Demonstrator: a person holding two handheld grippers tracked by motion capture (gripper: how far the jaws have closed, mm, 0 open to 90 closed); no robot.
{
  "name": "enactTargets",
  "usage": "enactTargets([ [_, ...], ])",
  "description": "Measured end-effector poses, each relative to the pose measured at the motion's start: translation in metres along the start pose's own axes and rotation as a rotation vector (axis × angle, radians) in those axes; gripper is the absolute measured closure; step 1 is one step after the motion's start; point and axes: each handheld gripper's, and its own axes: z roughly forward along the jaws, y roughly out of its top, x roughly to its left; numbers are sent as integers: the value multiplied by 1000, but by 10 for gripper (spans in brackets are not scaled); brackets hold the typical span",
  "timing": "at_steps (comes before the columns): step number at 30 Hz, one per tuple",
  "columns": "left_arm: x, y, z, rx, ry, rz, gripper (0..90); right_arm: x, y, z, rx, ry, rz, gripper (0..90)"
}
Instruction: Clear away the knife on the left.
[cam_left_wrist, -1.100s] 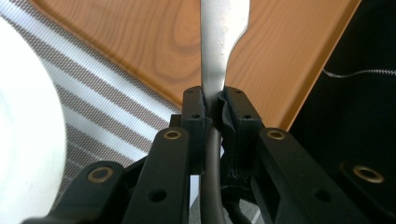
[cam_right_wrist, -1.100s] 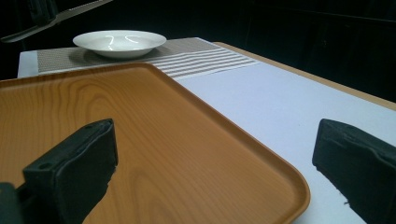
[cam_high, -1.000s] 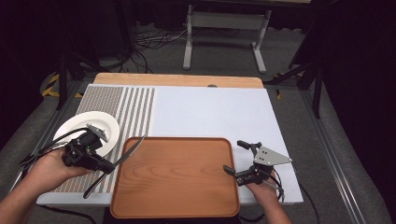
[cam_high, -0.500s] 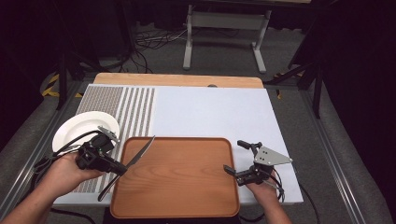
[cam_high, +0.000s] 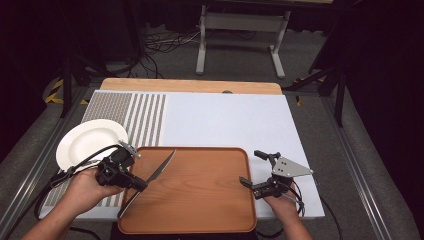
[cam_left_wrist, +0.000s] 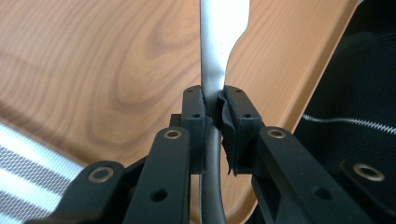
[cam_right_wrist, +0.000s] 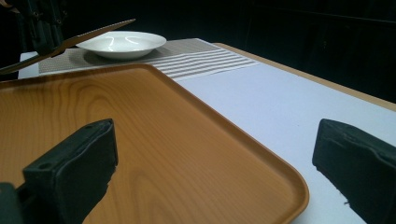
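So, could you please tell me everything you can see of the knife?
The knife is a table knife of plain grey metal, with a slim, slightly curved blade and a darker handle. The left gripper clamps it near where blade meets handle. It is held aslant over the left edge of the wooden tray, blade pointing up and away from the person, near the white plate.

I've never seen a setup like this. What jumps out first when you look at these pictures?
The knife first: the left gripper is clamped on it, holding it slanted over the left edge of the big wooden tray at the table's near side. Next, the white plate on the striped mat beyond that hand. At the tray's right edge, the right gripper waits with jaws open, holding nothing.
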Motion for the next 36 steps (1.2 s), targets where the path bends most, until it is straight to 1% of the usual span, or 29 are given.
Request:
enactTargets([
  [3,-1,1,5,5,-13,-4,805,0,0,0,-1,0,-5,7],
  [5,-1,2,9,6,-7,-4,805,0,0,0,-1,0,-5,7],
  [8,0,3,13,3,-20,-16,805,0,0,0,-1,0,-5,7],
  [11,0,4,17,7,-18,-13,805,0,0,0,-1,1,-7,7],
  [12,0,4,19,12,-24,-14,805,0,0,0,-1,1,-7,7],
  [14,0,5,23,18,-25,-24,805,0,0,0,0,0,-6,7],
  [17,1,5,25,10,-27,-35,805,0,0,0,1,1,-8,7],
  [23,2,5,33,20,-18,-51,805,1,0,0,1,1,-6,7],
  [31,3,4,37,26,-1,-59,805,1,0,-1,-1,1,-8,7],
  [33,3,4,38,31,4,-64,805,1,0,-1,0,1,-6,7],
  [34,3,4,39,35,14,-69,805,1,0,-1,1,-1,-7,7],
  [36,4,3,40,39,15,-73,804,1,0,-1,-1,1,-7,7],
])
